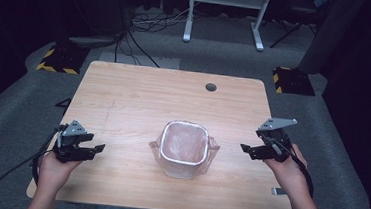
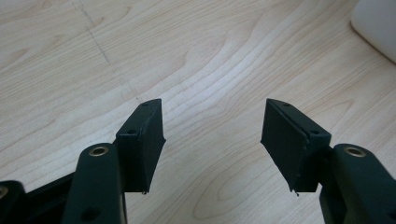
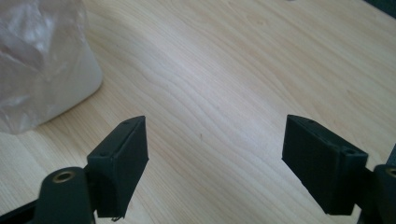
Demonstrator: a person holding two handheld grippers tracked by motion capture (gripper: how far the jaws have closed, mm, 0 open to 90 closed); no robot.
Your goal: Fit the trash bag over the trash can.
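A small white bin (image 1: 184,148) lined with a clear plastic bag stands in the middle of the wooden table (image 1: 139,91), toward the front. My left gripper (image 1: 98,150) rests low at the table's front left, pointing right toward the bin, jaws open with only bare wood between them (image 2: 212,135). A corner of the bin (image 2: 376,28) appears at the top right of the left gripper view. My right gripper (image 1: 246,150) is held at the bin's right, pointing left at it, jaws wide open and empty (image 3: 215,154). The bagged bin (image 3: 44,60) sits at the upper left of the right gripper view.
A dark round hole (image 1: 211,87) marks the table's far side. Beyond the table lie cables (image 1: 144,23), a white frame (image 1: 226,12) and yellow-black striped blocks (image 1: 59,59) on the grey floor. A small grey object (image 1: 279,191) lies near the table's front right edge.
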